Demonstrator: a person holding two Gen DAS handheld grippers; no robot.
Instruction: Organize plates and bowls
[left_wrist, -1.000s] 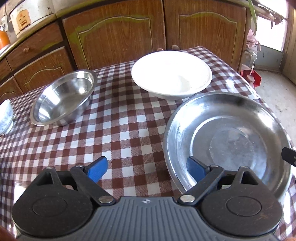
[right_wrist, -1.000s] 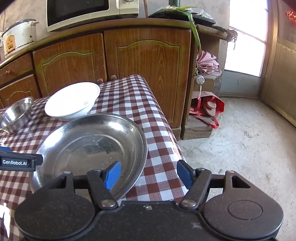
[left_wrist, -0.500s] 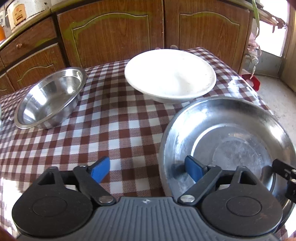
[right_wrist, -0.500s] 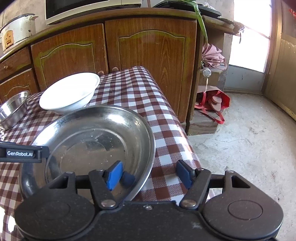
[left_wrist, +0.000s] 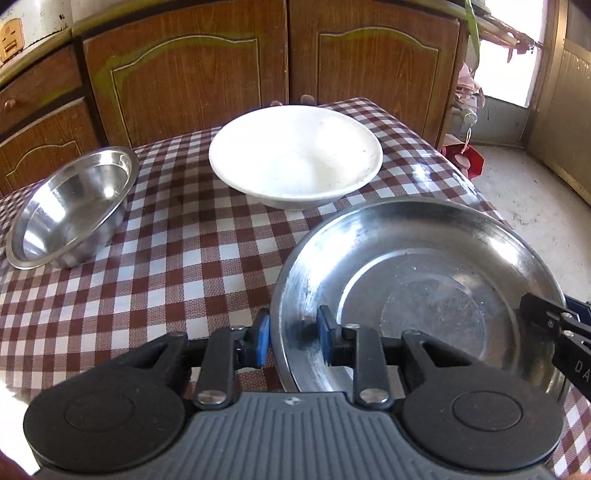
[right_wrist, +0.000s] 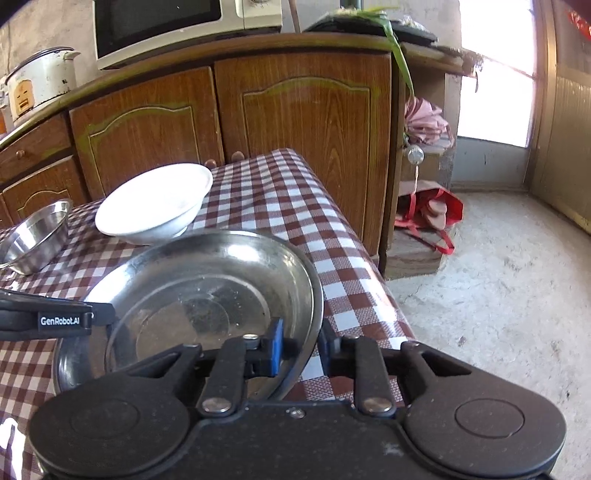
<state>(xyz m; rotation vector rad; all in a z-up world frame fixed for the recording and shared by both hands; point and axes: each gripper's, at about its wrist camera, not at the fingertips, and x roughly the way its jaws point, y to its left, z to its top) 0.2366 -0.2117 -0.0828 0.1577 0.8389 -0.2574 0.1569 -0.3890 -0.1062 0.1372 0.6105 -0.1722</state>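
Steel plate (left_wrist: 436, 280) pinched from two sides at the counter's (left_wrist: 166, 266) near right corner.

Left gripper (left_wrist: 293, 334) straddles the plate's near-left rim, one blue pad outside the wall and one inside, jaws closing onto the metal; the right gripper (right_wrist: 301, 345) does the same on the opposite rim, its jaws closing with the rim between them. Whether the pads already press hard is not clear, though both look in contact. Two opposed grips suit a wide, shallow, slippery dish, likely so it can rise level without tipping. The plate sits near the cloth's edge, beside the drop to the floor. Just behind it stands the white bowl (left_wrist: 295, 155), a probable stacking partner. A steel bowl (left_wrist: 74, 206) rests well apart at far left, tilted on its side wall.
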